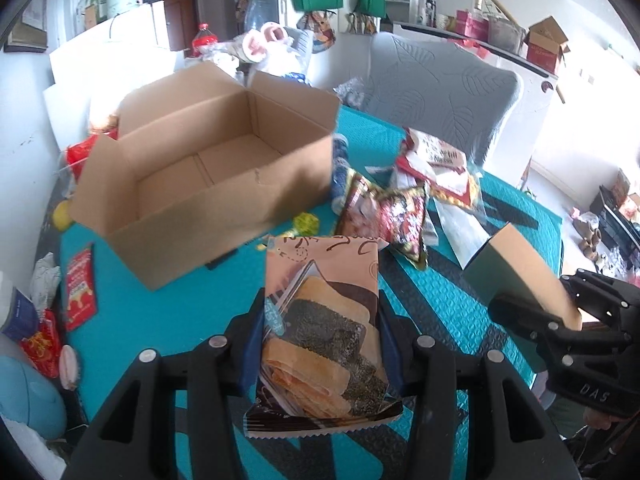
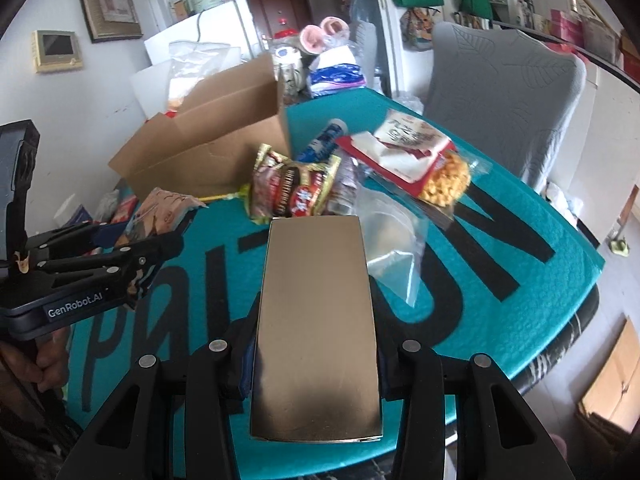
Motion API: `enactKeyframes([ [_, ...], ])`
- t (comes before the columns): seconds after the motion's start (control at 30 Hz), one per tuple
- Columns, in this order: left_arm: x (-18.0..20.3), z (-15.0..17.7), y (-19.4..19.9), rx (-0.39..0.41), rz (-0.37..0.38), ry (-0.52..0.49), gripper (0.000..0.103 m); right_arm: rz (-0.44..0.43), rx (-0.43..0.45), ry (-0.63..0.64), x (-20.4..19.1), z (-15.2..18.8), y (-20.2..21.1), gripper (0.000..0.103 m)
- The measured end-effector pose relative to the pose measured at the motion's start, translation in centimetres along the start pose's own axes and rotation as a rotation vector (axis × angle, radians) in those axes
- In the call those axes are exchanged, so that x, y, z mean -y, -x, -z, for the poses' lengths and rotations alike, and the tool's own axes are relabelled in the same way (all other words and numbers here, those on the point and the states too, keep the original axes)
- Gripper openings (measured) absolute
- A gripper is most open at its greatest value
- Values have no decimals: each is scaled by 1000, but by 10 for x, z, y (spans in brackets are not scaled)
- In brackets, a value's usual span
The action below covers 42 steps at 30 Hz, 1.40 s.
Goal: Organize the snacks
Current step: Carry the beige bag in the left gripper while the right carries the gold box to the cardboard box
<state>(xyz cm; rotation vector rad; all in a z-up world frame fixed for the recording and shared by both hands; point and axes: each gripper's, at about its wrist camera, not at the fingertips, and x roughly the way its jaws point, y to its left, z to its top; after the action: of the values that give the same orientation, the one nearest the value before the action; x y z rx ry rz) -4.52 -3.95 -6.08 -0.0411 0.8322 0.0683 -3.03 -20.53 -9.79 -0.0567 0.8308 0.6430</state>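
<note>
Both hand-held grippers hold snacks above the bench

The left hand-held gripper [image 1: 320, 336] clamps a seaweed-cracker packet [image 1: 320, 320]; the open cardboard box [image 1: 208, 168] lies ahead, left. The right hand-held gripper [image 2: 316, 344] grips a flat carton [image 2: 316, 320]; loose snack packets [image 2: 296, 192] lie just beyond.

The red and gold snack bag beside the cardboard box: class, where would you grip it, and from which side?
Grip the red and gold snack bag by its crimped bottom edge nearest the camera, coming in low from the open mat side. The bag lies puffed and tilted, so its middle looks bulky, while the flat seam likely fits between gripper fingers. The cardboard box and the clear bag crowd the other sides.
</note>
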Motion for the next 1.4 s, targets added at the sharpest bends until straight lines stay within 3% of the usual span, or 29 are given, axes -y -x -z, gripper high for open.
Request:
enactKeyframes([
  [0.2,-17,-18,15,73,-61,9,49,-64,54,69,-30,-30,-2,43],
  [0.4,-34,-42,31,162,-71,26,49,-107,120,130,-50,-64,0,43],
  [0.9,-62,-118,48,381,-117,11,49,-115,298,227,-75,-157,2,43],
  [1.13,-86,-155,41,463,-190,44,49,-124,321,250,-83,-203,-12,43],
  [1.27,-110,-176,27,474,-148,88,49,-157,306,259,-88,-228,-32,43],
  [1.4,-132,-195,6,466,-227,111,49,-177,286,251,-93,-251,-59,43],
])
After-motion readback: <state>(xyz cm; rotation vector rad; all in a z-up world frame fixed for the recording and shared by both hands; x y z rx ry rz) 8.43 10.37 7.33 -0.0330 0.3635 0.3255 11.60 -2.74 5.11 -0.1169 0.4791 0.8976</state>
